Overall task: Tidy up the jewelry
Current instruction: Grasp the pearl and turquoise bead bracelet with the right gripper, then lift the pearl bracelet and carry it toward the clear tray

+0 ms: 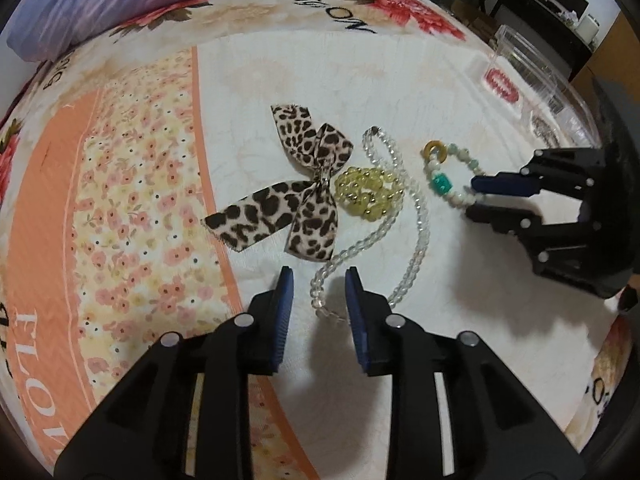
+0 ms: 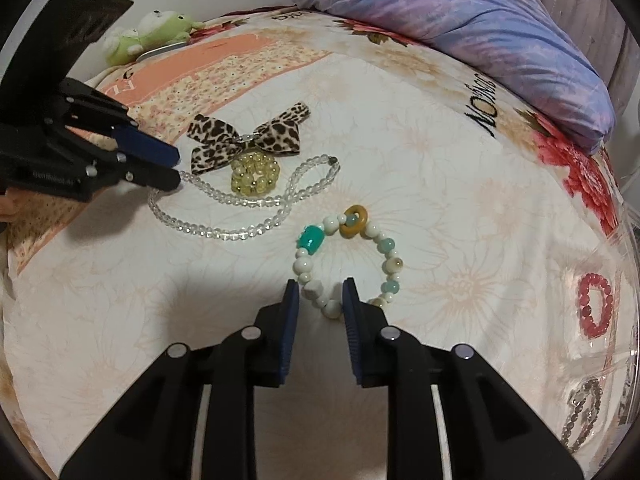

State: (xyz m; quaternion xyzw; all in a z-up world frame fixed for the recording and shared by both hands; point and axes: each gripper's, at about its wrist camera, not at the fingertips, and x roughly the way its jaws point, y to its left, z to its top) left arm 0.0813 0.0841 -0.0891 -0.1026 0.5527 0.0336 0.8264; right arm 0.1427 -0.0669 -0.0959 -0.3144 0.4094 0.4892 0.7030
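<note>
Clear organizer box (image 2: 624,320) is cut off at the frame edge; left gripper (image 1: 320,280) spread around the glassy bead necklace (image 1: 416,216), right gripper (image 2: 320,292) spread around the chunky stone-bead bracelet (image 2: 310,240).

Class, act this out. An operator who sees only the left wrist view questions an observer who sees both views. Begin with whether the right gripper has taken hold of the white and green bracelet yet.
Operator: Has the right gripper closed on the white and green bracelet?
Observer: No. The right wrist view shows the right gripper open, with one finger on either side of the nearest beads of the white and green bracelet.
Operator: Is there anything on the bed that my view misses?
Observer: Yes, a green plush toy lies far beyond the leopard bow.
</note>
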